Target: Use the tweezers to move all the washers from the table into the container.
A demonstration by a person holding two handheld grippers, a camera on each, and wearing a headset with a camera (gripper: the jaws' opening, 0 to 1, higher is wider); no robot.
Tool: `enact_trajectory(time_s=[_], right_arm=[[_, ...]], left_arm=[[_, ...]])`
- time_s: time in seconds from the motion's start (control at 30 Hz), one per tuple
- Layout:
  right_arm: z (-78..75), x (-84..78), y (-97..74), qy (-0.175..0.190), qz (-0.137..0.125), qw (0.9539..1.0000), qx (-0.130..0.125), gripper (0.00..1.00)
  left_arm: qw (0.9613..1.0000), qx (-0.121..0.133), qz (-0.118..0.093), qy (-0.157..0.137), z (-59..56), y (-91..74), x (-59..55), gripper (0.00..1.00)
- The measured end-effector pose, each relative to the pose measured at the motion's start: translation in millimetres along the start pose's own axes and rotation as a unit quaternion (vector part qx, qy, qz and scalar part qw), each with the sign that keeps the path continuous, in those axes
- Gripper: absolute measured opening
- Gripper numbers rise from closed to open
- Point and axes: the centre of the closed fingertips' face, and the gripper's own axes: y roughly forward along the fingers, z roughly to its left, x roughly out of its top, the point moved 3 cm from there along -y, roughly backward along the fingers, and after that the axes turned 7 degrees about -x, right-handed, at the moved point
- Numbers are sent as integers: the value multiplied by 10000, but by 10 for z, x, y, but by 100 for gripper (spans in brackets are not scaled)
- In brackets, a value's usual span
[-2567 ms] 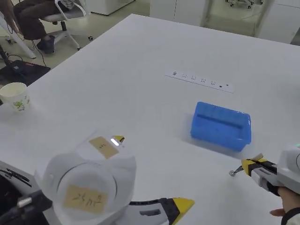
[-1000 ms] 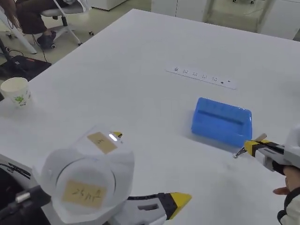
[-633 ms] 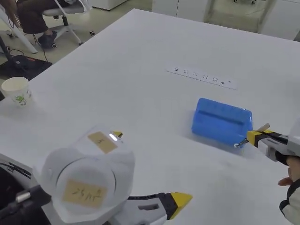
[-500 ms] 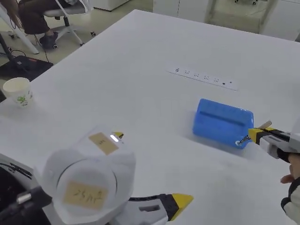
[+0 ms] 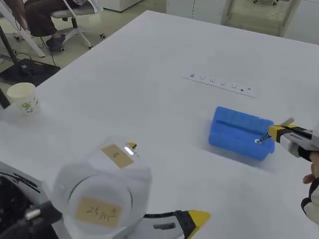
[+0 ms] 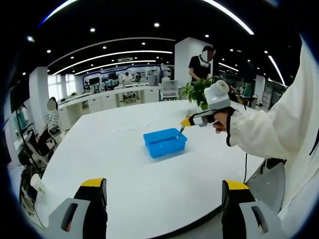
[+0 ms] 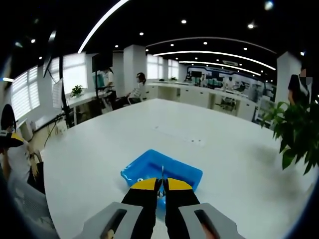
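Nearest you, your left gripper [image 6: 163, 185] hangs idle over the table [image 5: 149, 89], jaws spread wide. Farther right, your right gripper [image 7: 160, 185] is clamped on the tweezers [image 7: 162, 172], whose tips sit over the blue container [image 5: 234, 147]. Any washer there is too small to make out. Judge it light, hard and slippery: pinch across its rim, gently.

Present: one blue container [image 5: 241, 133], one tweezers [image 5: 264, 138], one power strip [image 5: 221, 84], one paper cup [image 5: 24, 97], one left tool [image 6: 163, 186], one right tool [image 7: 160, 185].
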Motion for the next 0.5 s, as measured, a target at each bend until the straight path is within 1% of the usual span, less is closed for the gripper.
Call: enact_trajectory(time_s=[0.13,0.2,0.37,0.5], right_arm=[[-17,21,59,-76,-30,10000,-54,1],[-36,5,98,-80,5,9999,-83,1],[-85,-72,185,22,123,9998,-151,1],[-82,-149,274,-39,247,9996,-154,1]], left_arm=[[10000,23,3,-8,12,-4,0,98],[10000,37,-2,-19,19,-8,-1,98],[10000,80,12,-18,18,-11,-15,98],[9999,142,-45,7,15,-19,10,98]])
